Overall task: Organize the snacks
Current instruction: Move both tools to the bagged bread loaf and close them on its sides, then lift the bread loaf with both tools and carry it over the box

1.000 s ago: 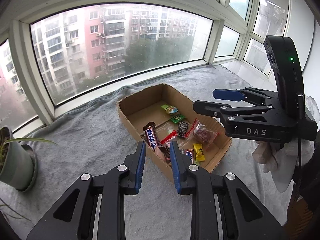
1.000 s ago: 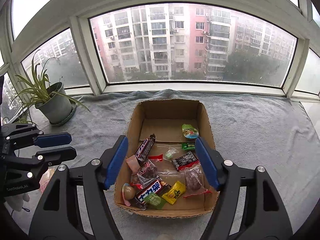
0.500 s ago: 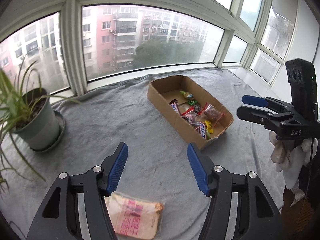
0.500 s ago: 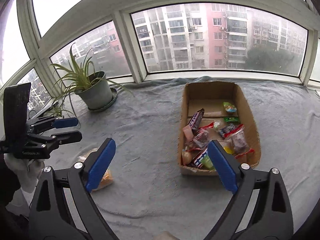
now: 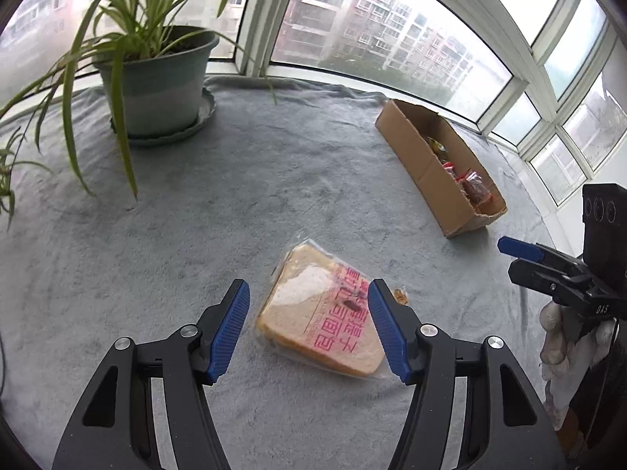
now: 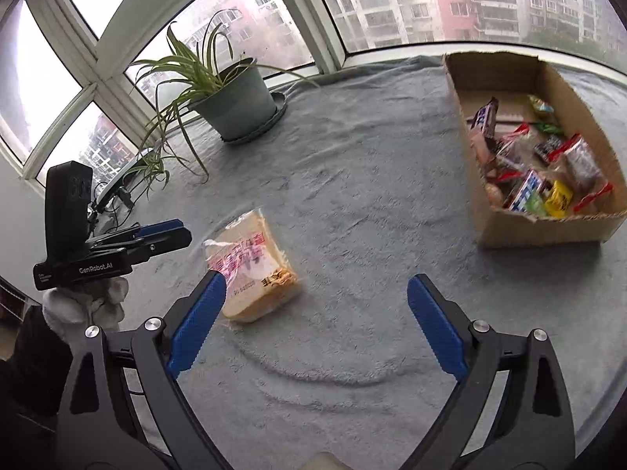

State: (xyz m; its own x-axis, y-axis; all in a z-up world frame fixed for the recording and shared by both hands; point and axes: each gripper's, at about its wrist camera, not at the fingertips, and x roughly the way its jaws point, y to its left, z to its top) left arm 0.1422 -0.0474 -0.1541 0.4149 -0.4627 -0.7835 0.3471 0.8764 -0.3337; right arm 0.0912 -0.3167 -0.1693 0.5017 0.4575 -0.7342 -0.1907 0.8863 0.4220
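Flat on the blanket (image 5: 196, 215), the bread packet (image 5: 319, 313) points boxward (image 5: 439, 172); both hand-held grippers (image 5: 309, 325) (image 6: 313, 321) gape empty.

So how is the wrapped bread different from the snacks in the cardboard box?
The wrapped bread lies alone on the grey cloth, outside the cardboard box; the snacks are heaped inside it. The bread is one big, pale pack, the snacks many small, colourful ones. Both are sealed in wrappers.

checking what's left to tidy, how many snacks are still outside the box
1: the clear-wrapped sliced bread pack with red print lies on the grey cloth, left of the brown cardboard box, beneath the open left gripper. Others may lie out of view.
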